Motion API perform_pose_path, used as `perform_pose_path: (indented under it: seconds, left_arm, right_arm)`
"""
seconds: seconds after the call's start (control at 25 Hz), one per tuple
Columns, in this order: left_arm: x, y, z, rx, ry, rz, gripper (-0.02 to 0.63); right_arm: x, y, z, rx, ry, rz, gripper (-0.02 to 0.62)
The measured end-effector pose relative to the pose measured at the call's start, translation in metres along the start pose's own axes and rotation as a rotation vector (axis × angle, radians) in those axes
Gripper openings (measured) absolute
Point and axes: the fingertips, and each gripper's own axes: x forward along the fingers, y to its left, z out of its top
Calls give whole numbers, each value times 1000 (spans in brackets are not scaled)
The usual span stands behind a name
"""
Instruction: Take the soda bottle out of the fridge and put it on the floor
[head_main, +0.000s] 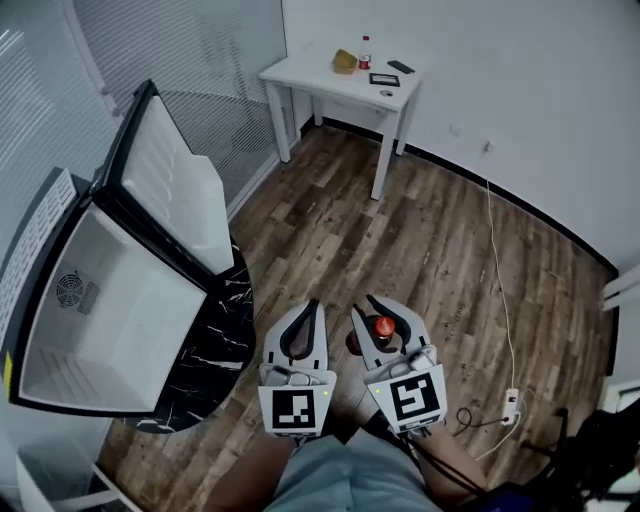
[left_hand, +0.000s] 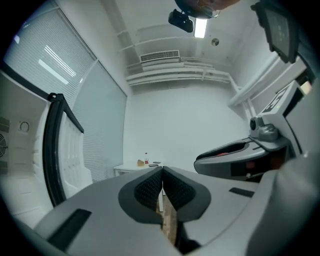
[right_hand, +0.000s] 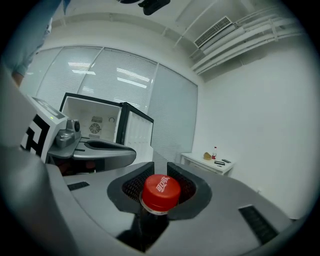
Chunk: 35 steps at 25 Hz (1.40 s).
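Note:
My right gripper is shut on the neck of a dark soda bottle, whose red cap shows between the jaws. In the right gripper view the red cap stands just in front of the black ribbed pads, with the dark bottle body hanging below. My left gripper is beside it on the left, shut, with nothing in it; its tips meet. Both grippers are over the wooden floor, to the right of the open white fridge.
The fridge door stands wide open and the fridge rests on a black marbled stand. A white table with a small bottle and other items is by the far wall. A cable and power strip lie at the right.

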Motion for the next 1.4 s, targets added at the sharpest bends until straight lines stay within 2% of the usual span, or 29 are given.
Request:
perform_pose_path:
  seconds: [0.16,0.36,0.68,1.0,1.2,1.4]
  left_arm:
    - [22,-45,-8,-29,26,-78,17]
    - [45,-83,-24,0,48,-158,17]
    - [69,-117,-68,-26,119,-177,17]
    - [82,-144,-136,-34,195,-199,17]
    - [87,-157,-194,-4,259,-221,17]
    - [90,-163,-250,-11,309,-230,17]
  right_arm:
    - [-22,-36,-13,3,2,-49,94]
    - [-40,-70,-47,39,36,-105,92]
    - [-58,-101,-111,93,92,-152,92]
    - [-69,-110,-198,159,169,-191,92]
    - [-69,-108,-256,190,201,-214,91]
    - [-63,-107,-309,222,223,-239,91]
